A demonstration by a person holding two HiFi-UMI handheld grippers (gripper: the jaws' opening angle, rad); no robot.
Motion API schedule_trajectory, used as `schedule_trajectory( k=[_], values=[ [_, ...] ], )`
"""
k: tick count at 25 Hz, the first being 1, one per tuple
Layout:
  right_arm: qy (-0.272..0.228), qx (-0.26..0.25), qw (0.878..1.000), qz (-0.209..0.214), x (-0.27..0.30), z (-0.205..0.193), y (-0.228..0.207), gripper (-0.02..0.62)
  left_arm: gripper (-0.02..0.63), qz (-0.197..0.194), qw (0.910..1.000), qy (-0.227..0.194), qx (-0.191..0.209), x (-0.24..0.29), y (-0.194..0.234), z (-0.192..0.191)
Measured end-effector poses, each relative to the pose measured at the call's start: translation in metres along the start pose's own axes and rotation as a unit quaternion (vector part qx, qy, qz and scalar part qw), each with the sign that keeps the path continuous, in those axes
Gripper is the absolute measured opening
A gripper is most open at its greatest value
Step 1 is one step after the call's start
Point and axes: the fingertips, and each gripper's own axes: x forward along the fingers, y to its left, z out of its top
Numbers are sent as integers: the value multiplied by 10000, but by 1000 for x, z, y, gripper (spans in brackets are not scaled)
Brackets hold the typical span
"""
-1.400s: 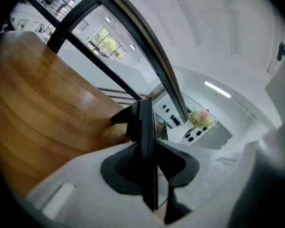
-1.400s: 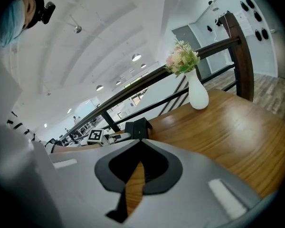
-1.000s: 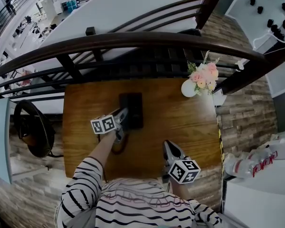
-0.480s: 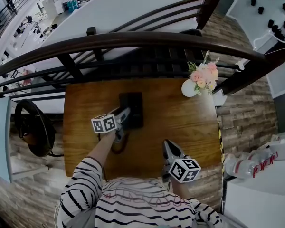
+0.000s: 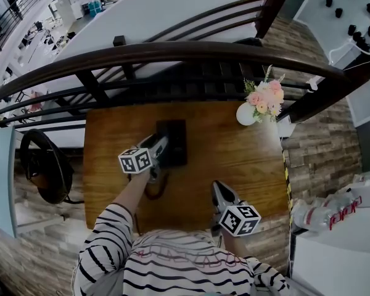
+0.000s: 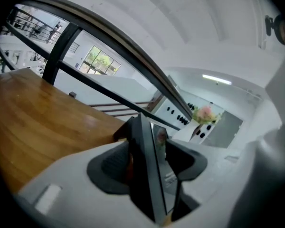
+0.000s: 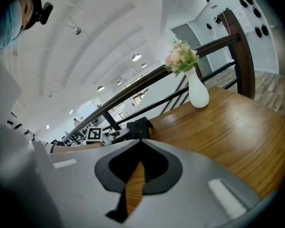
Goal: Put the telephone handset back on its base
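the left gripper (image 6: 148,146) is releasing: its jaws are opening and stand wider than one second ago. the flat black telephone handset (image 6: 143,175) stands edge-on between them. a sliver of gap shows along each pad, so we read the grip as let go. in the head view the gripper's tips sit at the left edge of the black rectangular telephone base (image 5: 176,142). the handset lies there against the base, but dark on dark hides its outline. the left gripper's marker cube (image 5: 134,161) stays in nearly the same place as before, and the base has not shifted on the brown wooden table (image 5: 246,159).

the right gripper (image 7: 139,140) is clenched, tips together, with nothing between them. it rests near the table's front edge, well apart from the base, unchanged from the earlier frames. the white vase of pink flowers (image 5: 245,114) stands at the far right corner, as before.
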Motion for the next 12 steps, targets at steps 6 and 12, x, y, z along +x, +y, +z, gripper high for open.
schedule_trajectory(
  k=[6, 12],
  values=[
    [11, 7, 10000, -29, 0, -3, -1, 2, 233, 100, 9994, 169, 290, -1, 1, -5],
    [15, 22, 10000, -27, 3, -3, 1, 0, 205, 215, 9976, 236, 613, -7, 1, -6]
  ],
)
